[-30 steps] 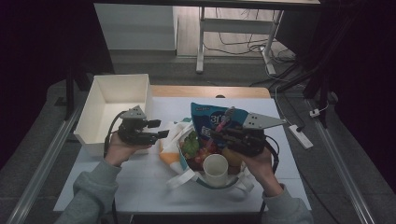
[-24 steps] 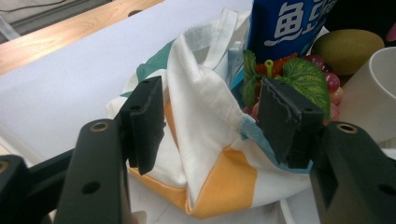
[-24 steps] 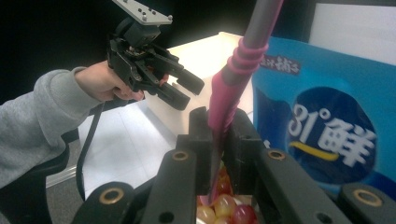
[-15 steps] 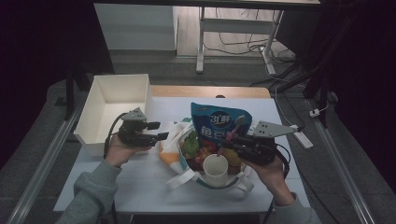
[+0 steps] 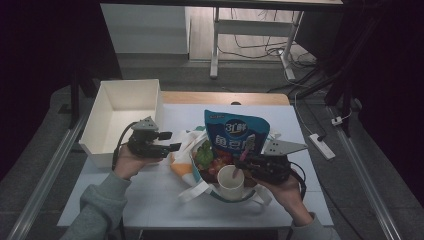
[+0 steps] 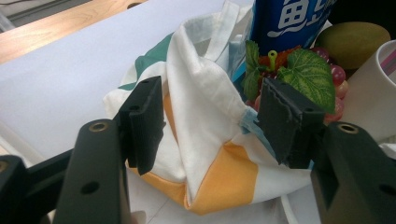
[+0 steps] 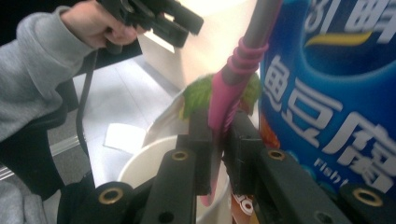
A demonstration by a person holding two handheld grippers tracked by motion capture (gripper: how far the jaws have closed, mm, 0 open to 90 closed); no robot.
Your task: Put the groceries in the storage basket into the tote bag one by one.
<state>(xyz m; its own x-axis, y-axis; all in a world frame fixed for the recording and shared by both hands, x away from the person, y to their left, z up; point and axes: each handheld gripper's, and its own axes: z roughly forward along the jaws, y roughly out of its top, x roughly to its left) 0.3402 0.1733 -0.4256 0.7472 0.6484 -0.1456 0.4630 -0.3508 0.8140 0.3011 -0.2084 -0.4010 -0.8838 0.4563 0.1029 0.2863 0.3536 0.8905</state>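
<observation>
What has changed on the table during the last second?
The right hand-held gripper, shut on a pink-handled utensil, moved down and toward the person, from in front of the blue snack bag to beside the white paper cup. The left hand-held gripper stayed open at the white-and-orange cloth tote bag.

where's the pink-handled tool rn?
The pink-handled tool is clamped in the right gripper, right of centre in the high view, held just above the white cup and in front of the blue snack bag.
</observation>
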